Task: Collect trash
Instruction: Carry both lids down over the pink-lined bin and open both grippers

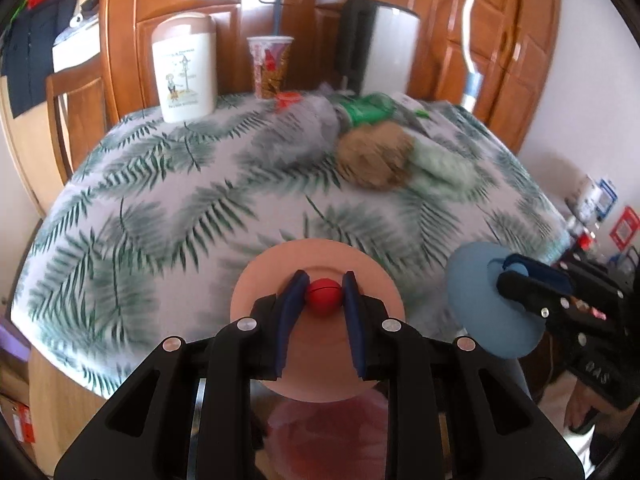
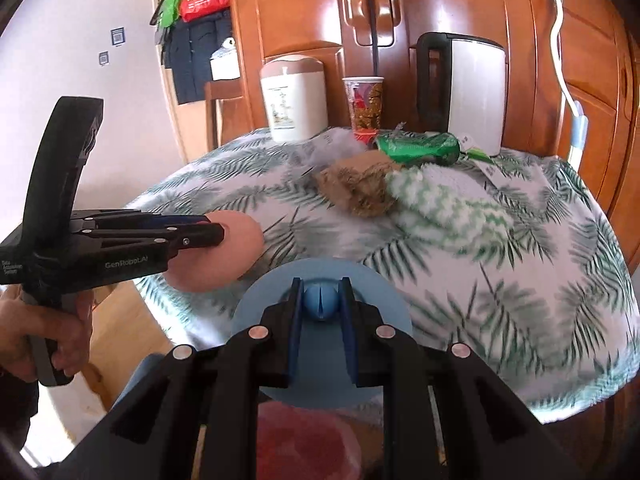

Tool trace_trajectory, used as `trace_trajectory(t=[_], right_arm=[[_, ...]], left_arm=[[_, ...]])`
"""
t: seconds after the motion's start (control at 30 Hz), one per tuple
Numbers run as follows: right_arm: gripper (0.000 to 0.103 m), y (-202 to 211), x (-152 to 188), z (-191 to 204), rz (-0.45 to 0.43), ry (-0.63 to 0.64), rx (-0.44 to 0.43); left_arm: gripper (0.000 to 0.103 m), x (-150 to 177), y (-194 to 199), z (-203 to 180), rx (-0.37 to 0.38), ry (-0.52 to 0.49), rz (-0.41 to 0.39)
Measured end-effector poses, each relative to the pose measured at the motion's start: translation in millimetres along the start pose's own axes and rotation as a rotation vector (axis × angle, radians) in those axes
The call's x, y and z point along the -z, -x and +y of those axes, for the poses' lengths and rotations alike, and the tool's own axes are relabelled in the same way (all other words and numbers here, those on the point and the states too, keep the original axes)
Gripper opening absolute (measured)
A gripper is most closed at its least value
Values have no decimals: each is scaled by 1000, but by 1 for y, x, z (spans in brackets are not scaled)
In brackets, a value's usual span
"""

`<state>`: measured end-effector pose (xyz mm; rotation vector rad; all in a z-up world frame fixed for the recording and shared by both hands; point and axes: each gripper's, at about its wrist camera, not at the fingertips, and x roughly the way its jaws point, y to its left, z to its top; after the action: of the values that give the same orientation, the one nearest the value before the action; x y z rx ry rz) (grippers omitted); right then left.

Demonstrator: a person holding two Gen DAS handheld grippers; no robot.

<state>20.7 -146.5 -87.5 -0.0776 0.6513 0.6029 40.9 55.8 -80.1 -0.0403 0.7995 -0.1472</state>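
My left gripper [image 1: 324, 280] is shut on the red knob [image 1: 324, 296] of a peach disc [image 1: 276, 268], held over the near edge of the table. To its right, my right gripper [image 2: 322, 284] is shut on the blue knob [image 2: 322, 304] of a blue disc [image 2: 264, 300]. Trash lies at the far middle of the table: a brown crumpled ball [image 1: 374, 156], a green-and-white wad [image 1: 440, 164], a green wrapper [image 1: 368, 108] and a grey wad [image 1: 308, 120]. In the right wrist view, the left gripper [image 2: 218, 228] and the peach disc [image 2: 240, 240] show at the left.
A palm-leaf cloth [image 1: 160, 208] covers the table. At its far edge stand a white bin with a beige lid [image 1: 186, 68], a printed paper cup [image 1: 270, 66] and a kettle [image 1: 376, 44]. A wooden chair [image 1: 76, 112] is at the left. Something blurred and reddish [image 1: 332, 424] lies below the discs.
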Motion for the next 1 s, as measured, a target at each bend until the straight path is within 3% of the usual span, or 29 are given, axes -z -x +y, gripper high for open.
trace_trajectory(t=[0.1,0.23,0.4,0.57,0.7,0.87,1.0], right_arm=[[17,8,29,8,59,-15,-26],[18,-20,83,11,202,-49,-68],[18,-82,154,10,404,-76,-96],[18,-126,201,12,542,-60,-98],[18,-149,225,15,617,-52,-108],[18,-177,234,18,668,-28,-118],[18,-197,247,18,718,-23,-123]], left_arm=[[24,35,11,-11,13,-29,61],[24,82,-7,-13,23,-25,178],[24,152,-81,-5,17,-16,400],[24,208,-138,7,7,-17,565],[24,235,-167,16,9,-11,649],[26,252,-187,24,49,24,698],[42,250,-196,21,50,24,715]])
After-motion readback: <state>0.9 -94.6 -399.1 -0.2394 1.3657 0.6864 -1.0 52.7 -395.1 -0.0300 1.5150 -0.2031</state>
